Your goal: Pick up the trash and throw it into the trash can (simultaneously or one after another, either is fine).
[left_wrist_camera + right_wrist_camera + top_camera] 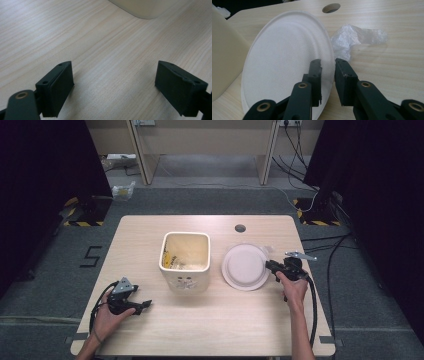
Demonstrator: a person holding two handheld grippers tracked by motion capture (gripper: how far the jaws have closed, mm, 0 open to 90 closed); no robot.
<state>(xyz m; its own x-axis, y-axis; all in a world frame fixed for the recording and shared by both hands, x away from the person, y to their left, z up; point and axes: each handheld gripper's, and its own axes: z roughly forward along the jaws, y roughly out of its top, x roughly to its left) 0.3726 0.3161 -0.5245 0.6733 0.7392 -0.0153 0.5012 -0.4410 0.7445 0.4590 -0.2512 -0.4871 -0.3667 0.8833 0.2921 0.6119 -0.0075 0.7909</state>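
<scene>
Right hand-held gripper sits at the right rim of the paper plate. 1 jaw is over the plate's inside face, the other outside the rim, with a narrow gap between them. The rim runs through that gap; pads look near it, but pressing contact can't be confirmed. Best call: closing in, not yet clamped.

Plate lies right of centre on the desk, just right of the cream square bin and close beside it, not clearly touching. In the right gripper view its right edge looks tilted up off the wood. A crumpled bit of clear plastic lies on the desk just beyond the plate's right edge, near the jaw tips. A round cable hole sits at the far side.

Left hand-held gripper rests near-left on the desk, jaws wide apart, bare wood between them, the bin's corner ahead of it.

Step in hand, as judged: pinch the plate rim for a lift.
- Seat the rim deep between the pads, not at the tips; thin paper flexes and slips.
- Keep the outer jaw clear of the plastic so it isn't caught in the pinch.
- Close gently; hard squeeze creases the rim.
- Lift with the plate kept flat-ish, away from the bin wall.
- Left one could steady the bin if the plate goes in there.
</scene>
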